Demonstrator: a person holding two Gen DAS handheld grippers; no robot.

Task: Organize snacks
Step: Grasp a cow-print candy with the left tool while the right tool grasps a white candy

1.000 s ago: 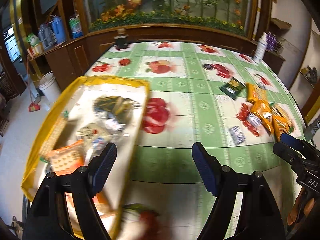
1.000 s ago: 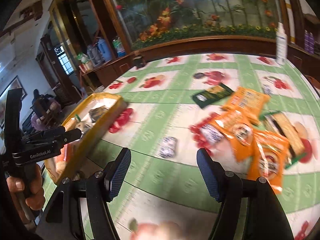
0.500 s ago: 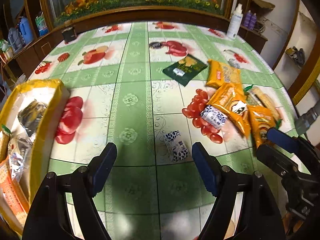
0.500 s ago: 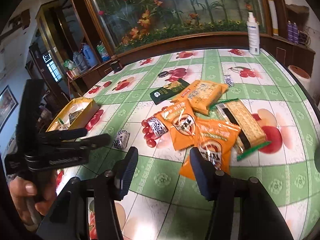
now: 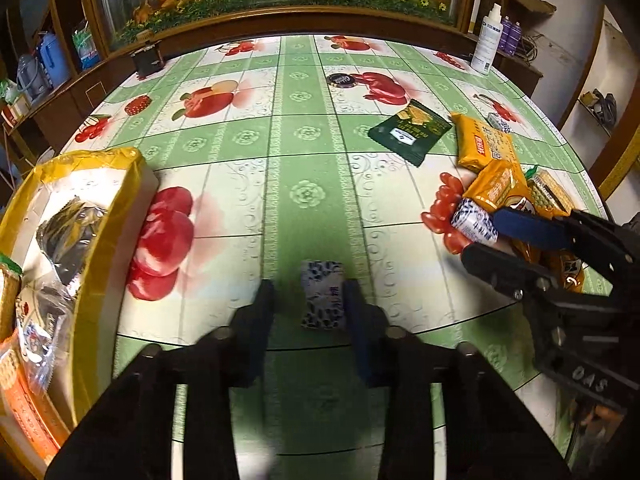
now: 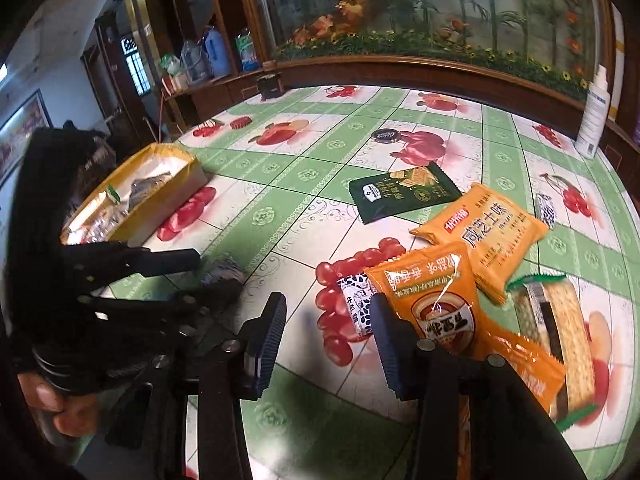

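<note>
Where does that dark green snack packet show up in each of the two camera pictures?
Left wrist view: the dark green packet lies upper right of centre, just left of an orange packet.
Right wrist view: the same packet lies a little above and right of centre, up-left of that orange packet.
Shared landmark: the round dark cap on the tablecloth, beyond the green packet in both views.
</note>
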